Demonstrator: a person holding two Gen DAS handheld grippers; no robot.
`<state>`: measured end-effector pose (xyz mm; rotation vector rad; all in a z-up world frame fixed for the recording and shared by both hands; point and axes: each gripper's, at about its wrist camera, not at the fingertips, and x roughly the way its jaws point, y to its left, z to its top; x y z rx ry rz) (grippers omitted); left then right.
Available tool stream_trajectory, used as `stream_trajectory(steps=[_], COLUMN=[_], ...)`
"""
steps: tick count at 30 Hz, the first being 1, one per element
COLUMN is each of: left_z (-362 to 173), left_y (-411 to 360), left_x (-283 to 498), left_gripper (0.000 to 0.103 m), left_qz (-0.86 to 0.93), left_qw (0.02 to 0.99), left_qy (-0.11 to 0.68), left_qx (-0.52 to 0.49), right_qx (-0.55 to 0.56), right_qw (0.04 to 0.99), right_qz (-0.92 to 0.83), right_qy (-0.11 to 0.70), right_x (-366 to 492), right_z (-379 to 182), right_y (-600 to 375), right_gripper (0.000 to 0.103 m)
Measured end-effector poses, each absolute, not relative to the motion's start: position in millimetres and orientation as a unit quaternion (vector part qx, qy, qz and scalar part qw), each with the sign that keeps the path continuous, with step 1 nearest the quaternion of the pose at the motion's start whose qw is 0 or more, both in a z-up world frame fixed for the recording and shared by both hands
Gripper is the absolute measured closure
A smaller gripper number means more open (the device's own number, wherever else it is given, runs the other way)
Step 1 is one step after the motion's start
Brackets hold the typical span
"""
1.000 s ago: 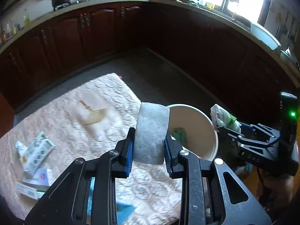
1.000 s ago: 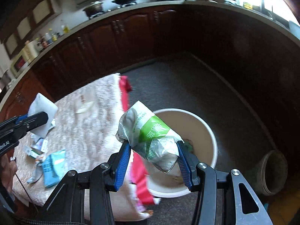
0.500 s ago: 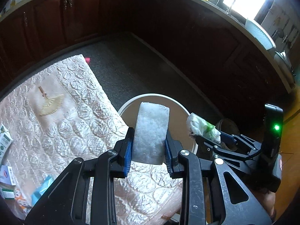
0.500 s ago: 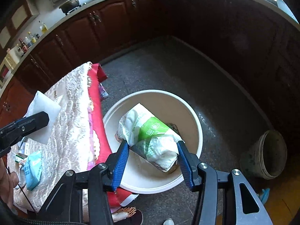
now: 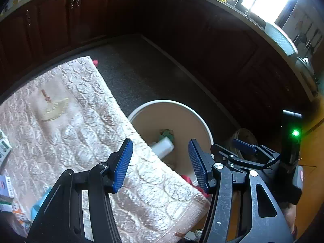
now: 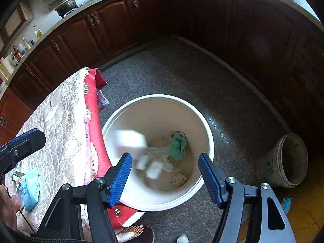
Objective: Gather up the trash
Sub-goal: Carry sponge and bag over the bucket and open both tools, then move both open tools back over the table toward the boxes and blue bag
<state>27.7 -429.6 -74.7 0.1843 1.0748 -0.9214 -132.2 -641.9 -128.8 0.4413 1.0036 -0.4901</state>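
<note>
The left tool (image 5: pixel 161 163) stood with its blue-padded jaws apart and nothing between them; they had just been opening. Below and beyond it, a white rectangular foam block (image 5: pixel 163 147) showed blurred inside the round cream plastic bucket (image 5: pixel 206 129), apart from both pads. In the right wrist view the same white block (image 6: pixel 129 140) appeared as a pale blur against the bucket's (image 6: pixel 208 129) inner wall on the side nearest the bench.

The right tool (image 6: pixel 164 174) was likewise parted, its jaws having just been opening, with nothing between the pads. Under it, blurred white-and-green plastic packaging (image 6: pixel 150 166) lay low in the bucket, near a crumpled green rag (image 6: pixel 177 145) and a small beige crumpled wad (image 6: pixel 179 179) on the bucket floor.

The bucket stood on the speckled grey floor (image 6: pixel 182 70), just beside the long edge of the bench covered with a pale pink quilted cloth (image 5: pixel 81 125). A red cloth layer (image 6: pixel 95 125) hung over that edge, touching the bucket's rim. Toward the near left corner of the bench lay a light blue packet (image 6: pixel 30 184) and small printed cartons (image 5: pixel 6 184), well apart from the bucket.

A smaller dirty grey pail (image 6: pixel 287 160) stood on the floor beyond the bucket, near the dark wooden cabinets (image 6: pixel 222 20). The right tool (image 5: pixel 243 151) also showed in the left wrist view, over the bucket's far side.
</note>
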Motion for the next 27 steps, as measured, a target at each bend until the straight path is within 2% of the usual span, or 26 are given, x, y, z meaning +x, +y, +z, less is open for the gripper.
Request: stream_trajectory(steps=[18,27], left_z=[-62,-51], left_y=[-370,-314], left_x=[40,55], left_gripper=[0.047,0.047], left_qz=[-0.364,-0.325], left_qw=[0.801,0.824], left_qy=[0.467,0.458], left_qx=[0.086,0.075], right_qx=[0.178,0.16], right_qw=[0.847,0.868], right_qz=[-0.207,-0.158], right_qy=[0.456,0.442], right_x=[-117,-96], right_z=[-99,-76], right_y=[-606,-561], right_gripper=[0.036,0.031])
